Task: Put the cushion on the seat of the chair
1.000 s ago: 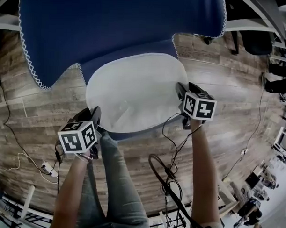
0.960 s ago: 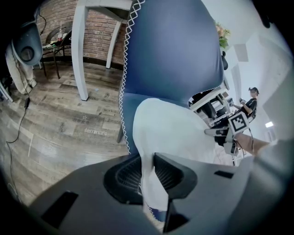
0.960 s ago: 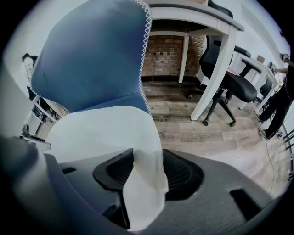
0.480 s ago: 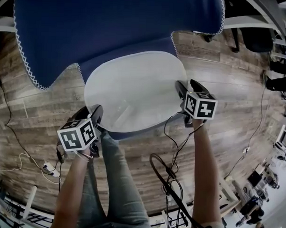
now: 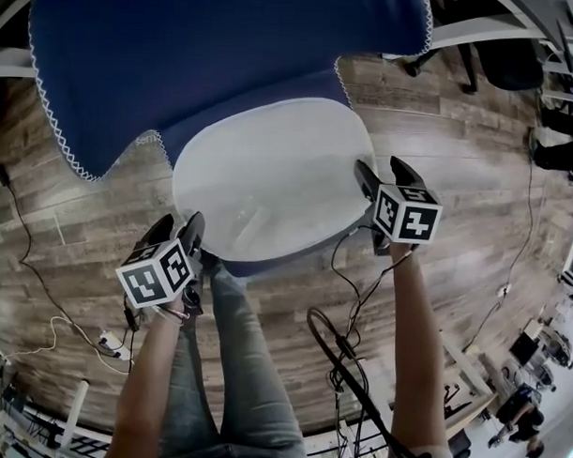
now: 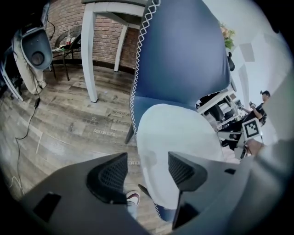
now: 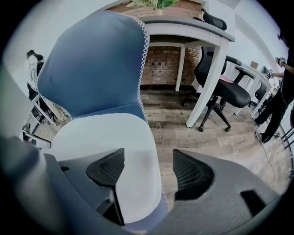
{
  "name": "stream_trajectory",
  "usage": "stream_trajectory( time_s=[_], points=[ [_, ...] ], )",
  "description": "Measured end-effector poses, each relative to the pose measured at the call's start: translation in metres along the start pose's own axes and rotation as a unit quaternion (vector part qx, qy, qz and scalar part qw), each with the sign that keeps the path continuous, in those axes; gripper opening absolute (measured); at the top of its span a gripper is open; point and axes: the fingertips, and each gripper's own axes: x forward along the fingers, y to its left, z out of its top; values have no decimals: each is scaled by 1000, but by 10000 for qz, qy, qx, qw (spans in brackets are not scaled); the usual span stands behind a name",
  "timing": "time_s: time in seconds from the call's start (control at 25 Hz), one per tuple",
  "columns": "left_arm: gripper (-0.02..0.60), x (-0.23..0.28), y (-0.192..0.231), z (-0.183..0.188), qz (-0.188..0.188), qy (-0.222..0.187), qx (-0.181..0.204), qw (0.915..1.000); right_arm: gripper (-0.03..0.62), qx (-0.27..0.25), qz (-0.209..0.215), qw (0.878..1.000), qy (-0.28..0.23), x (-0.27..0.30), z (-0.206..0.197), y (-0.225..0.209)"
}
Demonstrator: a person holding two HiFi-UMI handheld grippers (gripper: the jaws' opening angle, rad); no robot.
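Now releasing cushion (image 5: 270, 176) onto chair (image 5: 227, 52) seat; opening jaws of left gripper (image 5: 179, 227) and right gripper (image 5: 382, 170) astride cushion edges, unpinched. Next: back off without dragging cushion.

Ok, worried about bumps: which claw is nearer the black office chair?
Right. The right claw is at the cushion edge facing the black office chair; the left claw is across the cushion. Both are opening, its edges between their jaws.
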Motion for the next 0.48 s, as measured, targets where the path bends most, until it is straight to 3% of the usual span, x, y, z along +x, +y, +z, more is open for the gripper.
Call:
stream_trajectory(
  time_s=[0.12,0.32,0.48],
  points=[
    [261,-13,-1,17,170,-114,232,9995,331,105,-46,9999,-111,-15,10,0],
    [261,-35,-12,52,223,-372,1024,9938,330,622,-273,9971,-342,-40,10,-1],
    [261,-58,-27,72,105,-622,1476,9870,330,471,-541,9959,-559,-73,11,7]
  ],
)
